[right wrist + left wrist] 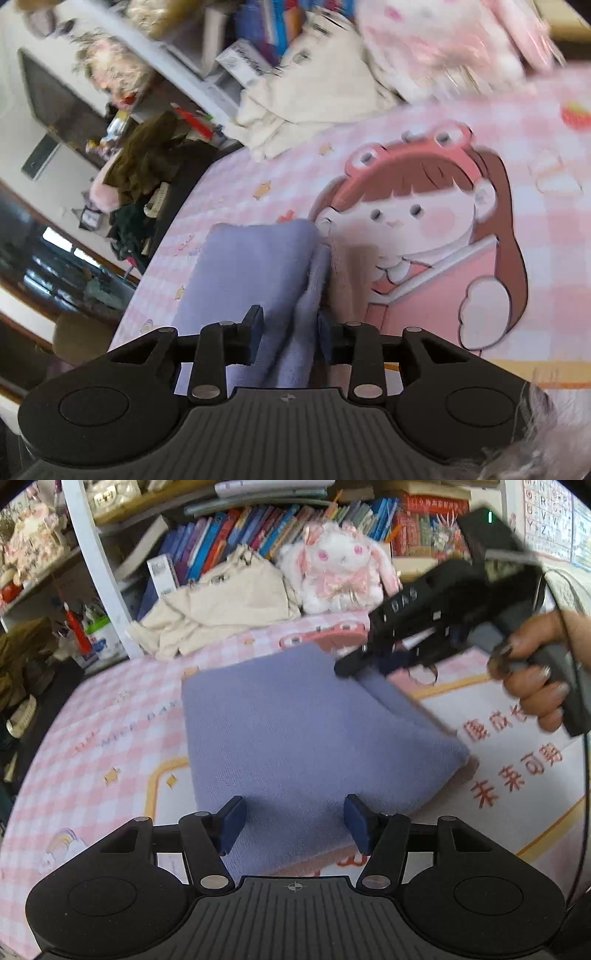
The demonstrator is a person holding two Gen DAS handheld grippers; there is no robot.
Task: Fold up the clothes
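Note:
A folded lavender cloth [295,731] lies flat on a pink checked mat [92,738] printed with a cartoon girl [424,221]. My left gripper [295,823] hovers over the cloth's near edge, its blue pads wide apart and pressing nothing. My right gripper [351,664], held by a person's hand [535,679], reaches the cloth's far right edge. In the right wrist view a raised fold of the cloth [288,325] fills the narrow gap of the right gripper [290,332], and both pads press on it.
A crumpled cream garment [218,605] and a white plush rabbit [340,572] sit at the back of the mat, before a shelf of books [240,535]. Past the mat's left edge are dark clothes [147,162] and clutter. A cable [585,775] hangs at the right.

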